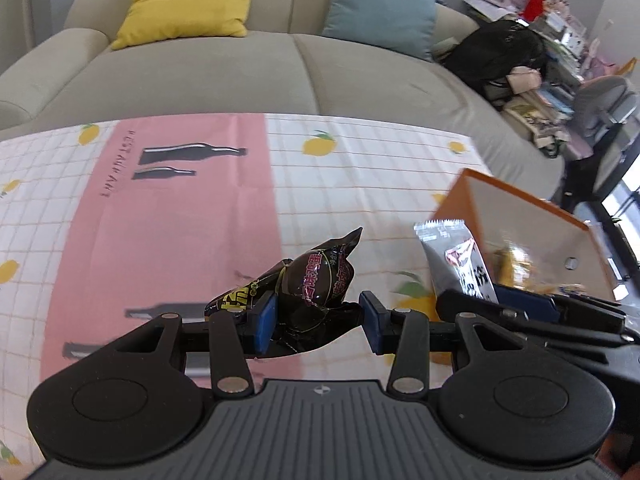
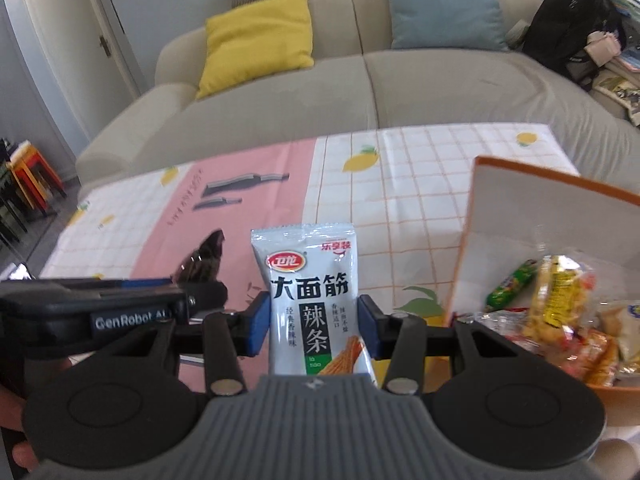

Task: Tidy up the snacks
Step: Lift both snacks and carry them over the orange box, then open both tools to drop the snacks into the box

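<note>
The tablecloth (image 1: pixel 180 216) with lemons and a pink stripe lies bare ahead of both grippers up to its far edge by the grey sofa (image 1: pixel 248 76). At the right stands an orange-rimmed box (image 2: pixel 520 216), its near wall just beside the right gripper (image 2: pixel 314 322), with mixed snack packets (image 2: pixel 560 312) inside. The left gripper (image 1: pixel 322 320) is clamped on a crumpled black snack wrapper (image 1: pixel 316 288), held above the cloth. The right gripper's blue pads (image 2: pixel 258 322) press a white spicy-strip packet (image 2: pixel 310 292), upright, printed with black characters
</note>
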Demonstrator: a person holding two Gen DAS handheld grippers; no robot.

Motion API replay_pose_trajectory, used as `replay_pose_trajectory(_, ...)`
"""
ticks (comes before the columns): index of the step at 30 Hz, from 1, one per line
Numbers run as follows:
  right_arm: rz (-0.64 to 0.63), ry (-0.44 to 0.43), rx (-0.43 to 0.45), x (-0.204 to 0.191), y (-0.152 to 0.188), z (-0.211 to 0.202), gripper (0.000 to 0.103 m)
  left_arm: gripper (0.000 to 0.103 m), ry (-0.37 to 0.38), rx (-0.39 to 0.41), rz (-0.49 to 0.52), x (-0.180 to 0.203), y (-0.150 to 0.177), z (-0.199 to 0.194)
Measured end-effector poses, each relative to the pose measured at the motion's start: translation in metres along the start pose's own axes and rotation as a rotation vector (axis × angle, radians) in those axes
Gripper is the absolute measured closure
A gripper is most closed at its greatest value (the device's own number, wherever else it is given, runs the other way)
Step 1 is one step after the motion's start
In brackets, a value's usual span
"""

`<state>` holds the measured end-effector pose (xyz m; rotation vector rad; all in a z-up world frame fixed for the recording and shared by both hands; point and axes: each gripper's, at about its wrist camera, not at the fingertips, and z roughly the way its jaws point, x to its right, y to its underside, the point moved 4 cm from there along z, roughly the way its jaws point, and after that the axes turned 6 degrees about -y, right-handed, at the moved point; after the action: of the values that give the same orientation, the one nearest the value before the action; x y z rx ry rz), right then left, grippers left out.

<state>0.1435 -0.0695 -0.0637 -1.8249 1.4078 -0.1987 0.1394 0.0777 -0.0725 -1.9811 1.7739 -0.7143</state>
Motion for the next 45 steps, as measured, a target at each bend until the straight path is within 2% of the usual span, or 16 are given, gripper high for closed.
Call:
replay_pose_trajectory(8,0.041,0.023,0.076,0.033,-0.005,-0.064,0.058,0.053,0.099,0.034,0.079,0.051,0.002,-0.034)
replay_pose_trajectory(14,0.034,0.064,0.099,0.068,-0.015,-0.1,0.058,0.053,0.177,0.058,0.175,0.099,-0.01,-0.041)
replay_pose_trajectory(21,0.009,0.146,0.076,0.127,-0.038,-0.126,0.058,0.053,0.284,0.064,0.255,0.145,-0.032,-0.027)
replay_pose_trajectory(23,0.003,0.183,0.066,0.147,-0.046,-0.129,0.058,0.053,0.306,0.055,0.285,0.159,-0.038,-0.019)
replay_pose_trajectory(27,-0.025,0.198,0.002,0.182,-0.058,-0.118,0.058,0.053,0.334,0.008,0.343,0.186,-0.045,0.008)
replay_pose_trajectory(31,-0.071,0.23,-0.092,0.209,-0.061,-0.094,0.058,0.053,0.298,-0.037,0.399,0.204,-0.045,0.036)
replay_pose_trajectory(36,-0.198,0.245,-0.227,0.229,-0.059,-0.05,0.058,0.053,0.227,-0.087,0.488,0.218,-0.049,0.07)
replay_pose_trajectory(40,-0.326,0.262,-0.317,0.241,-0.056,-0.015,0.058,0.053,0.173,-0.112,0.587,0.226,-0.05,0.09)
replay_pose_trajectory(45,-0.401,0.264,-0.396,0.252,-0.054,0.022,0.057,0.053,0.091,-0.121,0.739,0.237,-0.049,0.107)
